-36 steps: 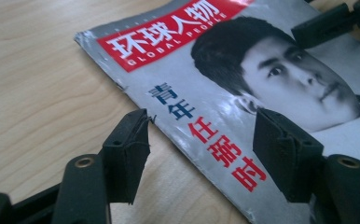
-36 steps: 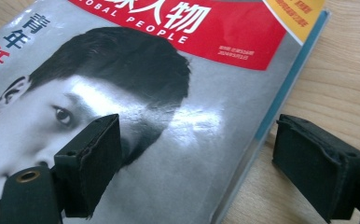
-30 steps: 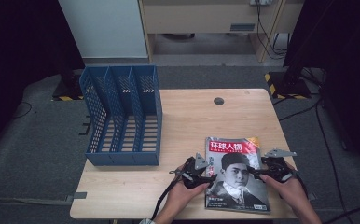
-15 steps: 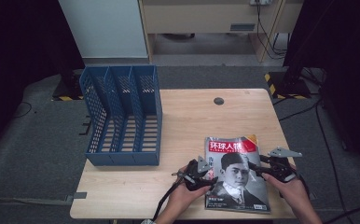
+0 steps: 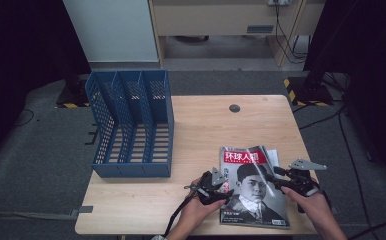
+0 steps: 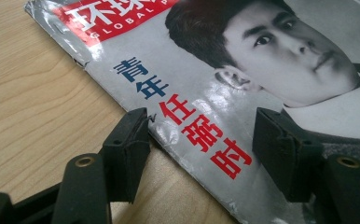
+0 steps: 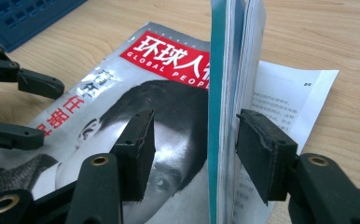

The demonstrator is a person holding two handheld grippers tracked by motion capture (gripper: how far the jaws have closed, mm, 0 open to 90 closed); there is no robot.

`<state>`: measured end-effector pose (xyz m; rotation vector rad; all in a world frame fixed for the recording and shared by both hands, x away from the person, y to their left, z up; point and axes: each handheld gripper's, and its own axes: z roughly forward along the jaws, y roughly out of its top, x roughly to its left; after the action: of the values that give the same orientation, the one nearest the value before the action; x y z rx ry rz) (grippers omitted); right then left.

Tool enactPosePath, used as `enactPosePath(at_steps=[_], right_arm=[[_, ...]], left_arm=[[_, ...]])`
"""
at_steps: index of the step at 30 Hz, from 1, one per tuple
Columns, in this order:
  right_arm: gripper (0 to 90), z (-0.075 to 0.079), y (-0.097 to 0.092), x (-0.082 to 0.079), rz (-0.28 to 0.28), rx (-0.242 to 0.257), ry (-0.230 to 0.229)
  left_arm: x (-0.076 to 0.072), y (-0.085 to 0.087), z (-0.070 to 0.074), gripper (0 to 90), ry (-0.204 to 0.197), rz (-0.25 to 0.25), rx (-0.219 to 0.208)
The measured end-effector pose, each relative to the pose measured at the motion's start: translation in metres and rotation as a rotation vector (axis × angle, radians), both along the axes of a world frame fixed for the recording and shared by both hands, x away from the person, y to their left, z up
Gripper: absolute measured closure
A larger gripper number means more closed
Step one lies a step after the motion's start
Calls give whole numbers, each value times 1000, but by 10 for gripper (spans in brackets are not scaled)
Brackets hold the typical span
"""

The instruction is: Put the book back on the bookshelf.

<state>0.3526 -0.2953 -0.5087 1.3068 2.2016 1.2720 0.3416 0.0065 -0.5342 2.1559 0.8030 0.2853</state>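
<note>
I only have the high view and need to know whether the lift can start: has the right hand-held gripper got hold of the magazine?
Observer: Not yet. A sheaf of pages stands upright between the jaws of the right hand-held gripper. The jaws have just been closing, but there is a gap on the cover side.
Operator: And the left one?
Observer: The left hand-held gripper is open and straddles the edge of the magazine, with one jaw over the table and one over the cover.
Operator: Anything loose?
Observer: A printed page lies flat, sticking out beyond the raised sheaf.
</note>
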Motion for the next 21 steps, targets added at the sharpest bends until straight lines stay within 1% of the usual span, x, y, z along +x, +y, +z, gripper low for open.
enactPosePath(at_steps=[2, 3, 5, 7, 12, 13, 14, 16, 17, 19, 20, 21], right_arm=[[470, -2, 0, 0, -4, 1, 9], [470, -3, -1, 0, -7, -10, 13], [470, -6, 0, 1, 0, -27, 46], [469, -7, 1, 1, 0, -40, 53], [469, -7, 0, 2, -3, -34, 59], [471, -7, 0, 2, -2, -28, 60], [481, -6, 0, 2, 2, -3, 66], [500, -3, -1, 1, 12, 27, 58], [506, 0, -1, 0, 21, 56, 48], [513, 2, 1, -1, 38, 89, 40], [513, 2, 2, -1, 49, 101, 39], [512, 0, 4, -1, 54, 99, 53]], left_arm=[[0, 0, 0, 359, 1, 0, -1], [0, 0, 0, 359, 1, 0, -1], [-1, 0, 0, 360, -1, 5, -1], [-1, -1, 0, 358, -2, 11, -1], [-1, -2, 0, 349, 1, 13, -2], [-1, -2, 0, 349, 1, 13, -2], [-1, -2, 0, 347, 2, 13, 0], [-1, -1, 0, 346, 5, 12, -2], [-1, -1, 0, 345, 5, 12, -2], [-1, -2, 0, 345, 4, 11, -1], [-1, -2, 0, 345, 4, 11, -1], [-1, -2, 0, 345, 4, 11, 0]])
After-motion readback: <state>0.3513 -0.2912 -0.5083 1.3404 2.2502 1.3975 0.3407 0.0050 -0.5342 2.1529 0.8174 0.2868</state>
